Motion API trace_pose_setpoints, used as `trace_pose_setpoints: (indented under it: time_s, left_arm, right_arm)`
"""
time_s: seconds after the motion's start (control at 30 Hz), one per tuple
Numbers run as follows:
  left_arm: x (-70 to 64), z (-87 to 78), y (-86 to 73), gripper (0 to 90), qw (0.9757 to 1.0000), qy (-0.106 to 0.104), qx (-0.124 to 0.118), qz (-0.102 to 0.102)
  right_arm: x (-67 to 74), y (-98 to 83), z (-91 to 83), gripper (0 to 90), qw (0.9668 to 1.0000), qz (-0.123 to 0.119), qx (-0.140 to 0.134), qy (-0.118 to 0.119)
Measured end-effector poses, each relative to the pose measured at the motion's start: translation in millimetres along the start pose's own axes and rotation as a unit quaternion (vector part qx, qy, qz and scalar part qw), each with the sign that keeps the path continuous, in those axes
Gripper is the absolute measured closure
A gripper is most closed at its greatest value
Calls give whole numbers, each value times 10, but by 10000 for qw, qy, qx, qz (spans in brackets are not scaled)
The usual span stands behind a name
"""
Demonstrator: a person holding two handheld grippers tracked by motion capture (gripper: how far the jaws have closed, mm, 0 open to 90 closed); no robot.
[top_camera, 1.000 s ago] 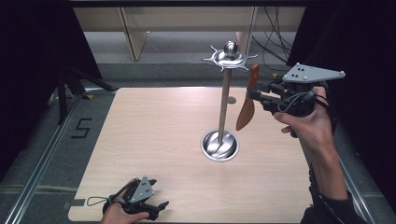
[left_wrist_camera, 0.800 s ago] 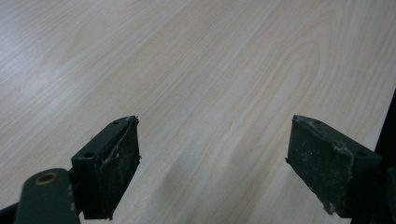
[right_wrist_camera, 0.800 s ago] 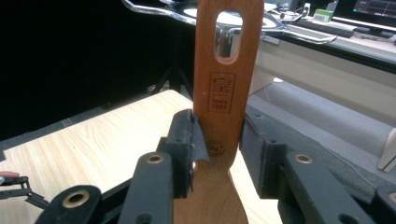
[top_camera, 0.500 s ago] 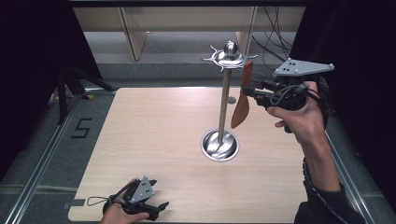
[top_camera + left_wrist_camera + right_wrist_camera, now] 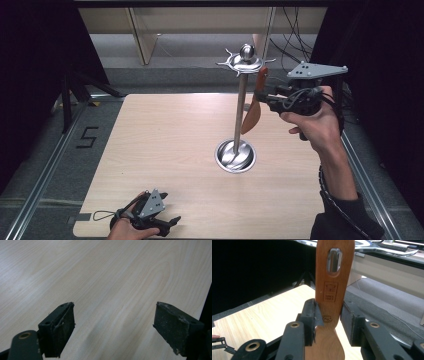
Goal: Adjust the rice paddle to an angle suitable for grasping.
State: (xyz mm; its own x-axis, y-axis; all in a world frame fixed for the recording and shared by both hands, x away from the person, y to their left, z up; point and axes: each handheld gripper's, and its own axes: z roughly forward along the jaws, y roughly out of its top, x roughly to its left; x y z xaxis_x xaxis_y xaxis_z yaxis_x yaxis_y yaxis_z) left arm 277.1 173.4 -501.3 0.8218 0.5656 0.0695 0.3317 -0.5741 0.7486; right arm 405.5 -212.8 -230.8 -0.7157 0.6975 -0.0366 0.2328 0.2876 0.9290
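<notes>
A wooden spatula (image 5: 251, 112) hangs blade down with my right gripper (image 5: 264, 95) shut on its handle, raised beside the pole of a metal utensil stand (image 5: 240, 110). The handle's top reaches just under the stand's hooked crown (image 5: 246, 61). In the right gripper view the spatula (image 5: 332, 290) stands upright between the jaws of the right gripper (image 5: 328, 317), its oval hanging hole (image 5: 334, 260) near the crown's rim (image 5: 384, 250). My left gripper (image 5: 169, 226) rests low at the table's near edge. In its own view the left gripper (image 5: 113, 327) is wide open over bare wood.
The stand's round base (image 5: 235, 156) sits right of centre on the light wooden table (image 5: 165, 140). Cables (image 5: 292, 45) hang behind the far edge. Dark floor with a rail (image 5: 45, 170) lies to the left.
My right gripper has carried the spatula leftward and slightly up, closer to the stand's top. The left gripper has stayed put.
</notes>
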Motion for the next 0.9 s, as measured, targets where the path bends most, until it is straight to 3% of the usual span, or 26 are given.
trace_pose_setpoints:
  time_s: [0.03,0.17,0.5,0.63,0.67,0.77,0.9]
  left_arm:
    - [0,4,-3,162,10000,37,-22,-3]
    - [-5,7,-3,162,10000,7,-25,-19]
    - [1,4,-3,161,10000,64,11,24]
    - [1,2,-3,160,10000,51,-26,-20]
    - [9,3,-2,160,10000,2,-3,-26]
    - [6,5,-1,158,10000,28,-26,-33]
    - [1,0,0,156,10000,38,-6,-74]
  right_arm:
    - [-2,-5,4,664,9999,38,-5,104]
    - [-6,-19,-13,663,10000,-22,-17,39]
    - [5,-112,-85,661,9995,132,-260,131]
    - [-10,-153,-139,627,9989,206,-386,188]
    - [-7,-190,-186,578,9979,290,-537,197]
    - [48,-261,-269,525,9978,166,-629,86]
    - [65,-384,-325,490,9981,175,-577,-132]
